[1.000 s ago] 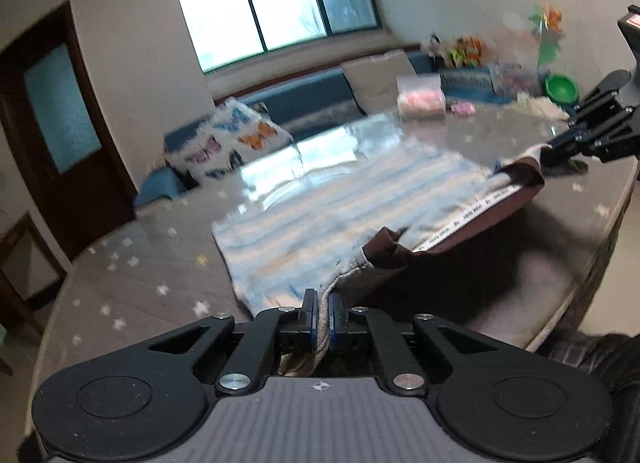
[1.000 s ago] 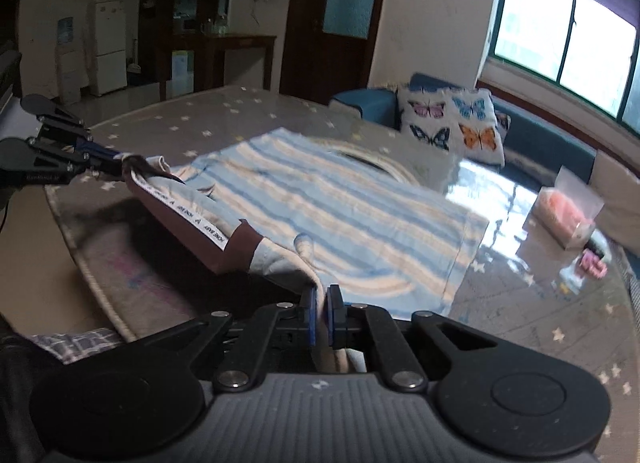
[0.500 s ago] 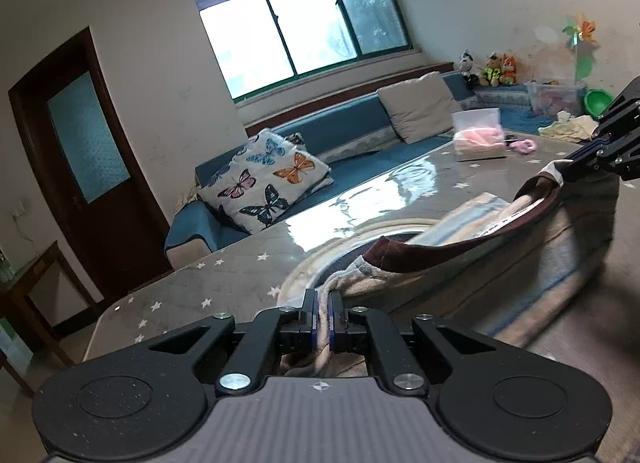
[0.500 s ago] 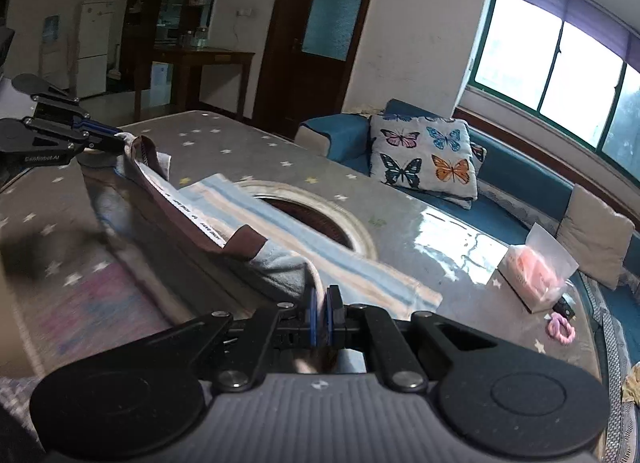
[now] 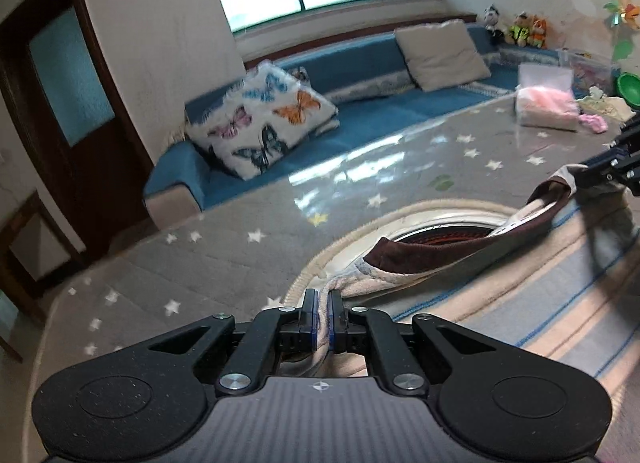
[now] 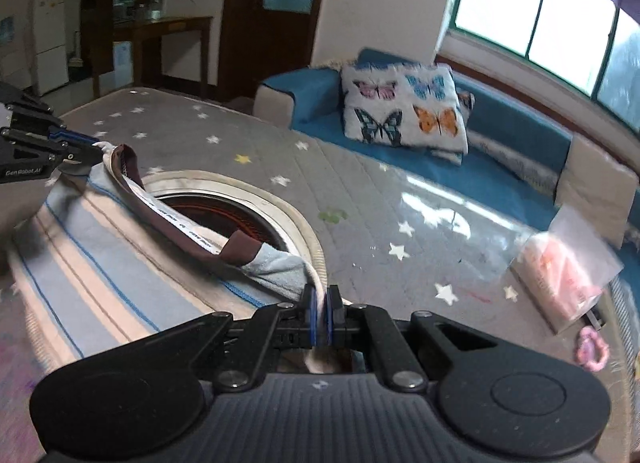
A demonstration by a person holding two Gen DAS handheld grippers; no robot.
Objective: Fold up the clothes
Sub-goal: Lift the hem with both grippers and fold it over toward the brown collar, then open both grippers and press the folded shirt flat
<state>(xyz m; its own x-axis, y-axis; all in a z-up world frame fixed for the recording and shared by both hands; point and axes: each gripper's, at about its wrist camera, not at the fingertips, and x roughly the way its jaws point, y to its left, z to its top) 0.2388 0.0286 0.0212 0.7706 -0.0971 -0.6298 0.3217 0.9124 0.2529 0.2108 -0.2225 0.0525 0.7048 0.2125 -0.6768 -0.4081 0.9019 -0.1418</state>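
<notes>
A blue-and-cream striped garment [image 5: 532,295] with a brown collar band [image 5: 448,255] is held up by both grippers over the grey star-patterned table [image 5: 224,247]. My left gripper [image 5: 322,313] is shut on one shoulder edge of it. My right gripper [image 6: 322,313] is shut on the other shoulder edge. The collar band [image 6: 176,219] sags between them. Each gripper shows in the other's view: the right one at the far right [image 5: 612,167], the left one at the far left [image 6: 44,151]. The garment's lower part is hidden below the grippers.
A round cream-rimmed inset [image 6: 256,203] sits in the table's middle behind the garment. A clear bag of pink things [image 6: 560,275] and a pink ring [image 6: 592,351] lie on the table's right side. A blue sofa with a butterfly cushion [image 6: 404,107] stands beyond.
Both grippers have lifted the garment off the table and carried it forward. It lay spread flat a second ago and now hangs between them.
</notes>
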